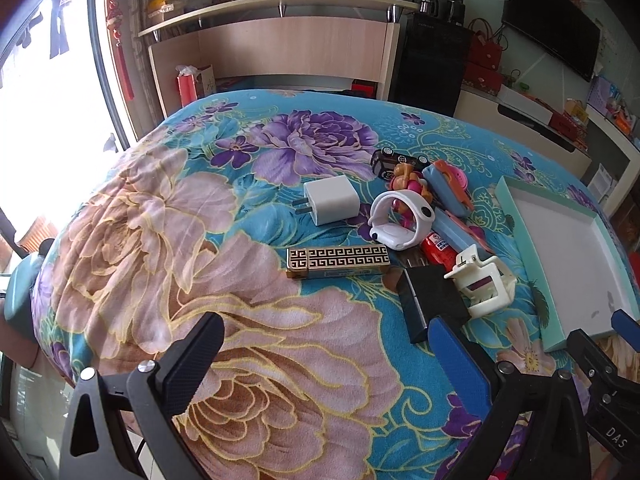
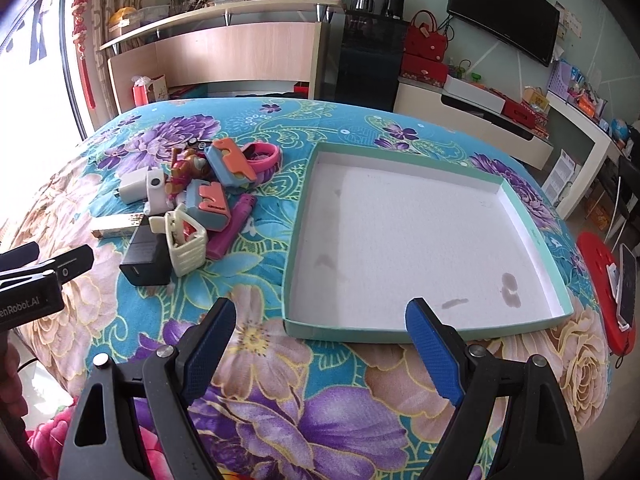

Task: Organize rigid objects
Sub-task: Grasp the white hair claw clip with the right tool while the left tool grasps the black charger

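Left gripper (image 1: 326,350) was spread wide, nothing between its pads, over the floral blanket (image 1: 248,360). I had the right gripper (image 2: 320,336) just as wide and empty, at the near rim of the teal tray (image 2: 360,330). Black charger (image 1: 434,300) and cream clip (image 1: 486,286) sat nearest in the pile, left of the tray; white charger (image 1: 331,199) and gold-patterned box (image 1: 338,262) beside it.
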A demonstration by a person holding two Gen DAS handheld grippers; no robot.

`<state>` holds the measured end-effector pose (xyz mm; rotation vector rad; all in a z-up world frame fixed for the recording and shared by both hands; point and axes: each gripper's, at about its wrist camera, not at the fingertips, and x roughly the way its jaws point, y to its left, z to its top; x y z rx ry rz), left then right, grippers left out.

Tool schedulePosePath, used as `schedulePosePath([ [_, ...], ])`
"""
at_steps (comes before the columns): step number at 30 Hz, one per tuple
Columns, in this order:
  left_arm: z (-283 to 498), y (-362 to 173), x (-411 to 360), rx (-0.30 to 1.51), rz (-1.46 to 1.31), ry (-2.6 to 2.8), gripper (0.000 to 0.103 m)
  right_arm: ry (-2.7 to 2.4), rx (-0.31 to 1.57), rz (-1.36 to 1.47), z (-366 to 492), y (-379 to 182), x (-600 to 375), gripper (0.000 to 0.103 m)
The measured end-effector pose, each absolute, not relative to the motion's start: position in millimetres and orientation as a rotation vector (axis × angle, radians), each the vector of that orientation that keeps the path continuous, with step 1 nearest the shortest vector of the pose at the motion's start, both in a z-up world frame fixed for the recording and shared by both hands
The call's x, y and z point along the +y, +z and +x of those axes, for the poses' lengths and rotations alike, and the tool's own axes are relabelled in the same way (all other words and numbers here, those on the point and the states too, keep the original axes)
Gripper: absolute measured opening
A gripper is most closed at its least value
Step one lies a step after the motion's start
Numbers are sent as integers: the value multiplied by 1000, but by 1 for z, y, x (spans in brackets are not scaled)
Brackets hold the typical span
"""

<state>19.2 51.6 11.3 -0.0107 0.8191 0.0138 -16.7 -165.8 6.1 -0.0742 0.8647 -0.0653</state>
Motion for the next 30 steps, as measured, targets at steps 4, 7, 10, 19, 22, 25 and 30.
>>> schedulePosePath([
  [4,29,4,59,836,-47,-12,103,12,867,-49,-4,10,-147,87],
  [7,33,-2,60,864,-84,-52,103,62,880,-23,6,8,-137,87],
  [10,34,-9,54,878,-60,-74,103,95,893,16,15,2,-132,87],
  [19,38,-18,37,885,-35,-117,103,173,904,80,39,-5,-130,87],
  [22,39,-17,30,876,-9,-121,103,213,898,110,42,-6,-129,87],
  [25,39,-16,24,874,15,-134,103,251,887,116,45,-5,-124,87],
  [30,46,-19,14,890,52,-156,103,284,889,135,55,-10,-120,81],
])
